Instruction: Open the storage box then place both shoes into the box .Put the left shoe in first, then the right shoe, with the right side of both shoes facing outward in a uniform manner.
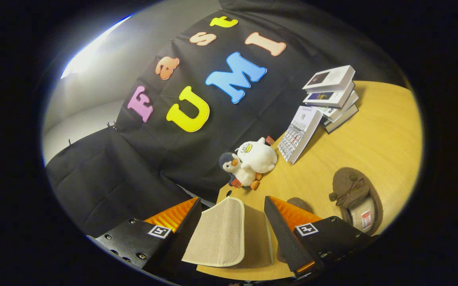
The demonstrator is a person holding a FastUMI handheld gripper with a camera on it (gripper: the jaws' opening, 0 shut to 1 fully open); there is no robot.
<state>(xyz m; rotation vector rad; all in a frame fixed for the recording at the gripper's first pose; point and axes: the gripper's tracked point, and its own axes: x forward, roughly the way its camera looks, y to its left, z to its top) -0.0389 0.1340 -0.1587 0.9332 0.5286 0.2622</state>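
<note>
Gripper [233, 226] tilted, fingers spread apart. Between them I see a beige woven flap [221, 232], rounded at its corners, which I take to be the lid of the storage box. It looks raised on edge. I cannot tell whether either finger touches it; neither appears to press on it.

Just beyond the right finger lies a brown slipper-type shoe [354, 196] on the bench [372, 131], opening turned toward me, a small bow on its upper. A second brown shape [298, 204] pokes out just behind the right finger; possibly the other shoe, too hidden to confirm.

Farther off: two plush toys [251, 163] at the bench edge by the cloth wall, then a leaning book [299, 135] against a stack of books [332, 95].

Risks, my judgement:
- Lid is soft fabric; if released while unsupported it may flop shut, and the box would need reopening.
- I cannot yet tell left shoe from right. Picking the visible one first could break the required order.
- Soft shoe may fold in the fingers and rotate, spoiling the uniform facing.
- Box sits near the bench edge; pushing the flap could shift it off.
</note>
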